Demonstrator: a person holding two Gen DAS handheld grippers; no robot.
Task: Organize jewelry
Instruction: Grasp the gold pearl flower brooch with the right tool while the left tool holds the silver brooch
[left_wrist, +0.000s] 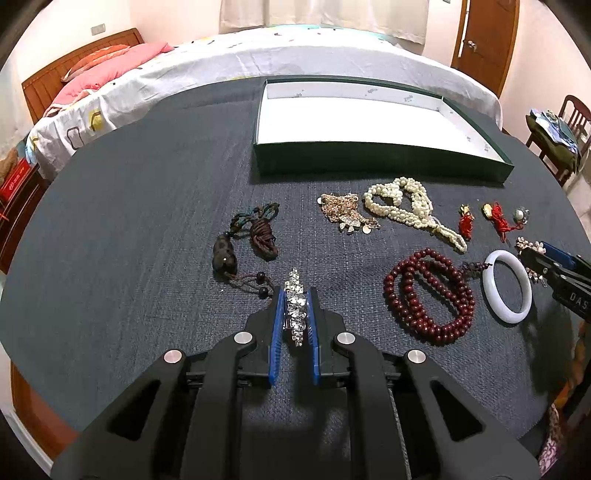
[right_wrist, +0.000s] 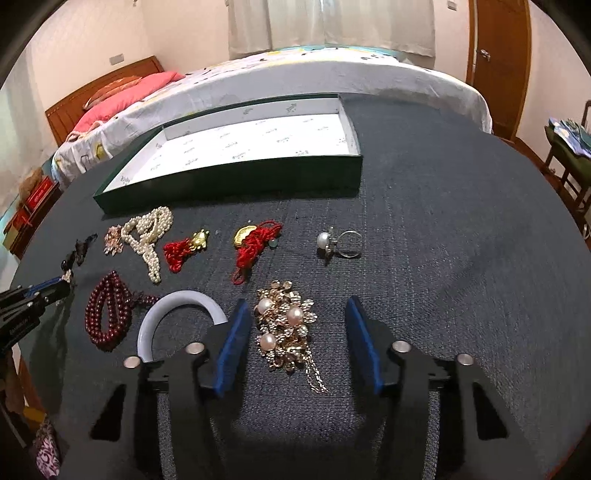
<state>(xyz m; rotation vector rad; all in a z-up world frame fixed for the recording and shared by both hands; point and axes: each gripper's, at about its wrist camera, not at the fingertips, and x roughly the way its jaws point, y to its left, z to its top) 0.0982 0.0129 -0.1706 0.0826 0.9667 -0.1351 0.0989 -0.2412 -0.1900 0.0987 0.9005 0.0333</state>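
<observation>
My left gripper (left_wrist: 295, 297) is shut on a silver crystal bracelet (left_wrist: 295, 308), just above the dark cloth. It also shows in the right wrist view (right_wrist: 61, 284). My right gripper (right_wrist: 295, 306) is open, its blue pads on either side of a gold and pearl brooch necklace (right_wrist: 286, 325) lying on the cloth. It also shows in the left wrist view (left_wrist: 535, 254). An open green box (left_wrist: 369, 162) with a white inside sits at the back; it also shows in the right wrist view (right_wrist: 240, 181).
On the cloth lie a white pearl necklace (left_wrist: 410, 206), a gold chain (left_wrist: 343, 212), a dark cord pendant (left_wrist: 243, 243), dark red beads (left_wrist: 428, 295), a white bangle (left_wrist: 508, 286), two red tassel charms (right_wrist: 184, 249), and a pearl ring (right_wrist: 338, 242). A bed stands behind.
</observation>
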